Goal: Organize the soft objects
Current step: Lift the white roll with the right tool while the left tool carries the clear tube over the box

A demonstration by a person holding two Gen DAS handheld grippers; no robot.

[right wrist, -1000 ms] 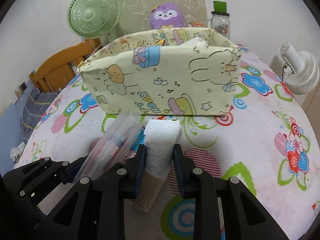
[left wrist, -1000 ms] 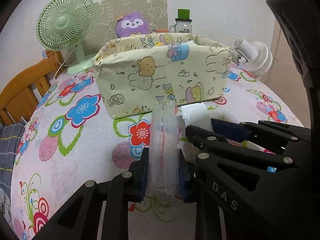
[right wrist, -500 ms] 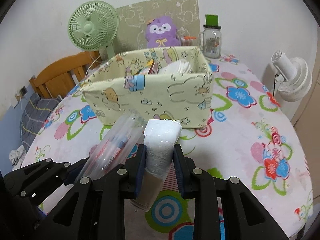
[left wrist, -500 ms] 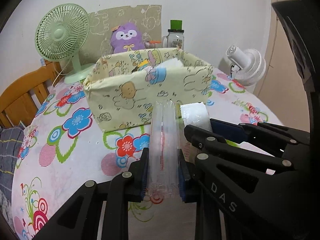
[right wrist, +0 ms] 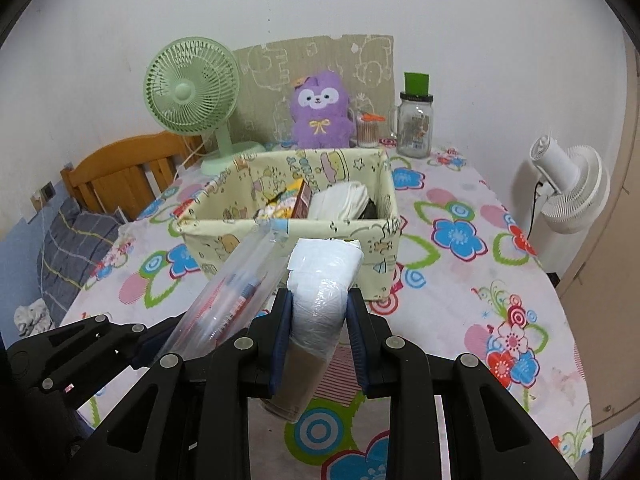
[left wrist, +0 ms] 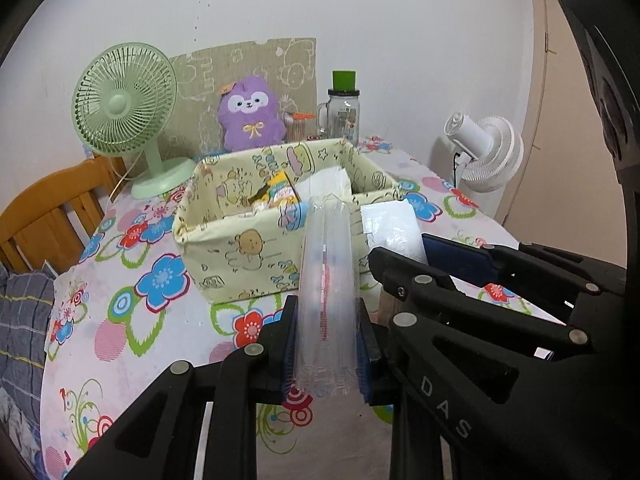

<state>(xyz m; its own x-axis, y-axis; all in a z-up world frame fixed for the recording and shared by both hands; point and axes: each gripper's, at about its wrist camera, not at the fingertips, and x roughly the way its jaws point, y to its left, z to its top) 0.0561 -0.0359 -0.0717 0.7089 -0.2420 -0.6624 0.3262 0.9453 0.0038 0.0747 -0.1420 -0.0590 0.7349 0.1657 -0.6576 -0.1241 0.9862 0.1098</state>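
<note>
While each tool grips a packet, the bin's near rim lies ahead — open-topped.

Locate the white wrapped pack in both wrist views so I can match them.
Left wrist: the white wrapped pack sits right of centre, beside the clear packet, held in the right gripper.
Right wrist: bottom centre, pinched between that gripper's jaws.
Shared landmark: the purple plush toy behind the fabric bin.
</note>
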